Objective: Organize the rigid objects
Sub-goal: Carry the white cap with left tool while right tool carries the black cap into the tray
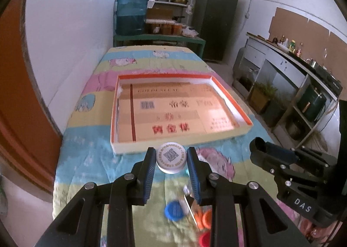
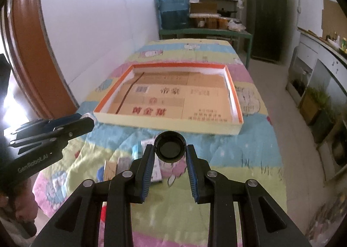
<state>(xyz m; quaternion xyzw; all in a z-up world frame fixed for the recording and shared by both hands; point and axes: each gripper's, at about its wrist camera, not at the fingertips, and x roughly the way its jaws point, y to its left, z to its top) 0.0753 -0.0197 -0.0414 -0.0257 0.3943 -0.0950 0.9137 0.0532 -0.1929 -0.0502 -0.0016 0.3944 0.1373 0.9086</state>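
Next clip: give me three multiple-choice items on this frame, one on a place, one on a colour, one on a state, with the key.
1. Where is the shallow box?
A. on the patterned cloth beyond both tools
B. on the green bench
C. on the floor

2. What colour is the cap in the right tool?
A. white
B. black
C. blue

3. What is the left tool doing?
A. standing open and empty
B. clamping a white cap
C. gripping the box rim

Key: A, the box lies on the cloth; B, a black hollow cap sits between the fingers; B, both pads press the QR-printed cap.
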